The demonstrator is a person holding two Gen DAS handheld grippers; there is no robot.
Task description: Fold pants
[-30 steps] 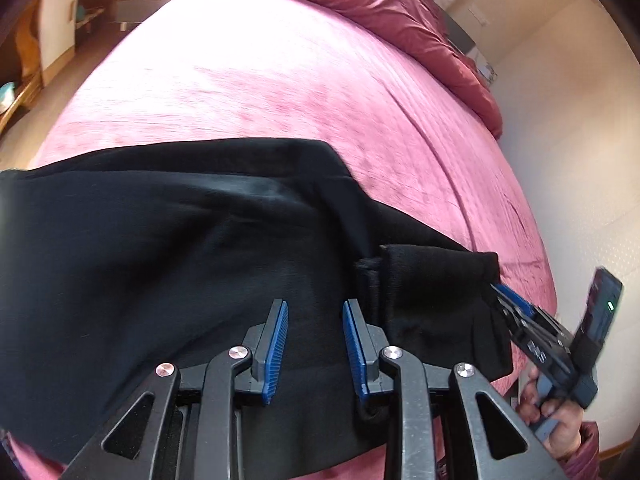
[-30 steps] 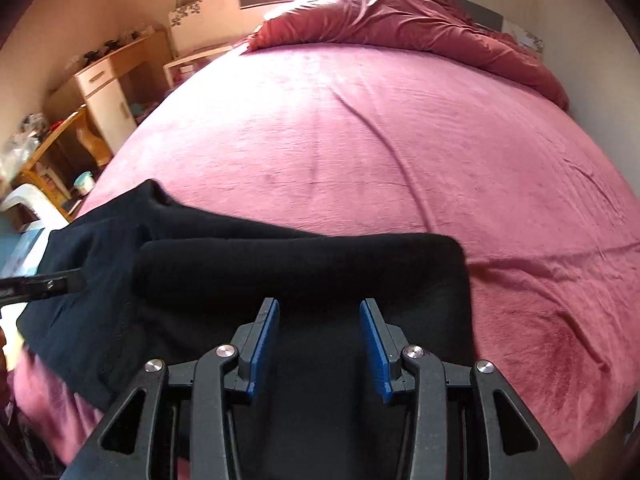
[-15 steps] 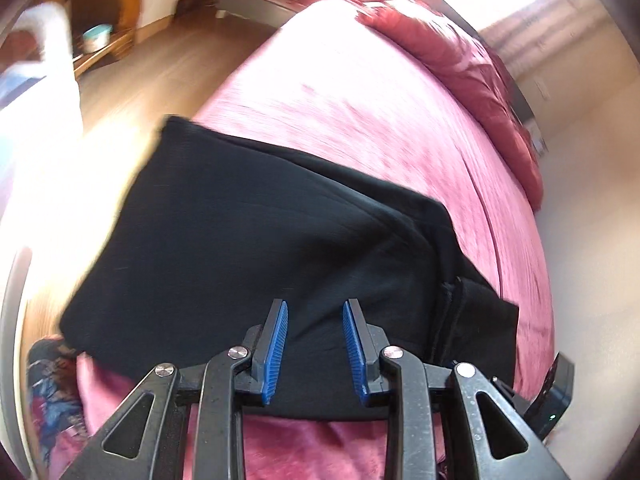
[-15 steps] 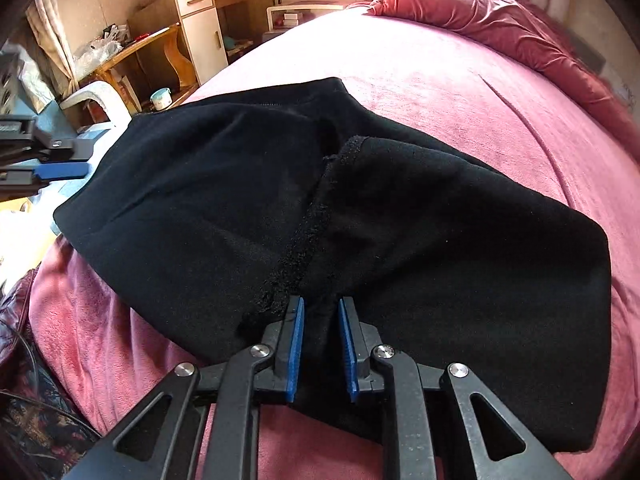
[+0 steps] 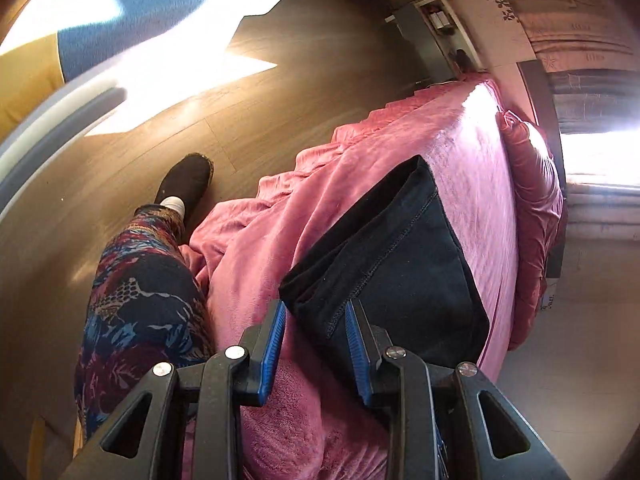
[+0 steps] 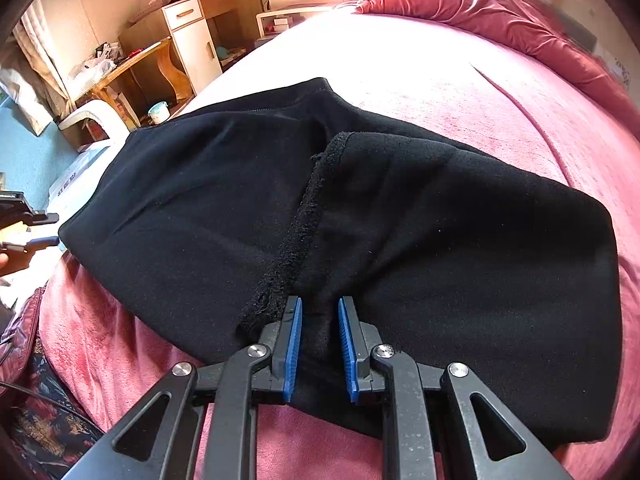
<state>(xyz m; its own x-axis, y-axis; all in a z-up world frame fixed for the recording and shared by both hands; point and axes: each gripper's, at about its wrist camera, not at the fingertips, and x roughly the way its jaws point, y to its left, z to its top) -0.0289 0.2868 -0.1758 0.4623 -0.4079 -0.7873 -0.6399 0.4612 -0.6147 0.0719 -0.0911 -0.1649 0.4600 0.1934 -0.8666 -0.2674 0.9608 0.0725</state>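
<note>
The black pants [image 6: 360,216] lie folded on the pink bed near its front edge, one end doubled over the other with a fuzzy hem [image 6: 296,236] running across the top. My right gripper [image 6: 318,320] is open, its blue pads on either side of a small ridge of fabric at the near edge of the fold. My left gripper [image 5: 316,320] is open at the left end of the pants [image 5: 400,264], beside the stacked edges, holding nothing. It shows at the far left of the right wrist view [image 6: 28,232].
The pink bedspread [image 6: 460,80] stretches beyond the pants to a bunched red duvet [image 6: 500,12] at the head. The person's patterned leg [image 5: 140,300] and dark shoe [image 5: 184,184] stand on the wooden floor by the bed. A desk and white cabinet [image 6: 192,44] stand at the back left.
My right gripper has opened wider at the near edge of the fold. My left gripper has swung left and down to the end of the pants, now looking along the bed's side.
</note>
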